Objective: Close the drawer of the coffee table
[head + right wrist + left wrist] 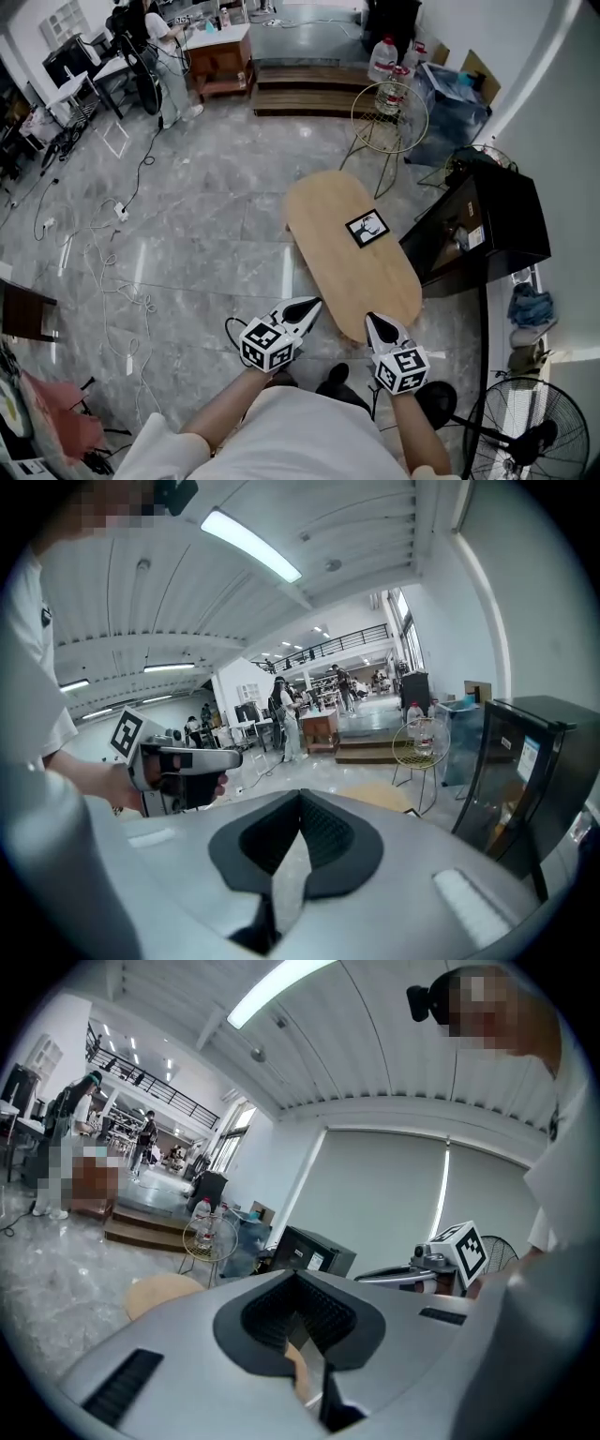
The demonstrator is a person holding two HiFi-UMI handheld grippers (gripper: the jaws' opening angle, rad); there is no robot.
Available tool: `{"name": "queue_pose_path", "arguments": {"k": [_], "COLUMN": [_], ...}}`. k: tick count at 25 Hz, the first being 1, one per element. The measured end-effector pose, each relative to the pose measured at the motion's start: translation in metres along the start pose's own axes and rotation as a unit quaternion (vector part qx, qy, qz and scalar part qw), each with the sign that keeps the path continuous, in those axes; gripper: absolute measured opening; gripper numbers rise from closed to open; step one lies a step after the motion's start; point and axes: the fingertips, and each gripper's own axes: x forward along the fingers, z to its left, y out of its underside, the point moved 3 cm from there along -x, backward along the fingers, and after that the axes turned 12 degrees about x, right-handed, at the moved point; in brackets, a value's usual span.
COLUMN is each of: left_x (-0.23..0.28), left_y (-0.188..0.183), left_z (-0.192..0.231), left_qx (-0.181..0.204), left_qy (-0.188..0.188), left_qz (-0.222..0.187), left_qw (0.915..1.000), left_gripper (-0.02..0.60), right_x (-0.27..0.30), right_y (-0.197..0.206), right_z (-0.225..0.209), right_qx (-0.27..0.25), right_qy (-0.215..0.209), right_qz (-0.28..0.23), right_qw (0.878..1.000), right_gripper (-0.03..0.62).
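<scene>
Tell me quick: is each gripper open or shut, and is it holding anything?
Left gripper: shut, jaws together, holding nothing.
Right gripper: shut, jaws together, holding nothing.

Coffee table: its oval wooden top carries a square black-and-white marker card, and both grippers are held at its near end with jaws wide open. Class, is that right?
No. The jaws are not wide open: the left gripper and right gripper are both shut and empty, as each gripper view shows. The coffee table does carry the marker card, with both grippers at its near end.
</scene>
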Motion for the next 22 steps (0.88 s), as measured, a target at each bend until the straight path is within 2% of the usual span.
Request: {"name": "queue_pose_path", "arguments": {"k": [14,19,22], "left_x": [-0.024,-0.030,-0.033], "left_y": [-0.057,-0.073,-0.079], "left_z": [0.011,0.015,0.016], "left_qx": [0.062,0.086,0.087], "left_qy": [-0.015,-0.026,-0.030], "left_qz": [-0.045,-0.055,-0.058], "left_qw": [0.9969,0.9945,0.9941], "left_gripper": [0.006,0.006,0.006], "right_x": [-0.050,-0.058,-0.062], "right_y": [-0.055,-0.067,-0.073], "right_z": [-0.002,-0.002,0.001], "right_qx": [-0.030,-0.050,-0.066], "right_qy": [0.038,0.043,0.044], "right_qz": [-0.103,-0.117,-0.123], "right_qw": [0.994,0.991,0.989], "right_gripper": [0.011,0.011,0.011]}}
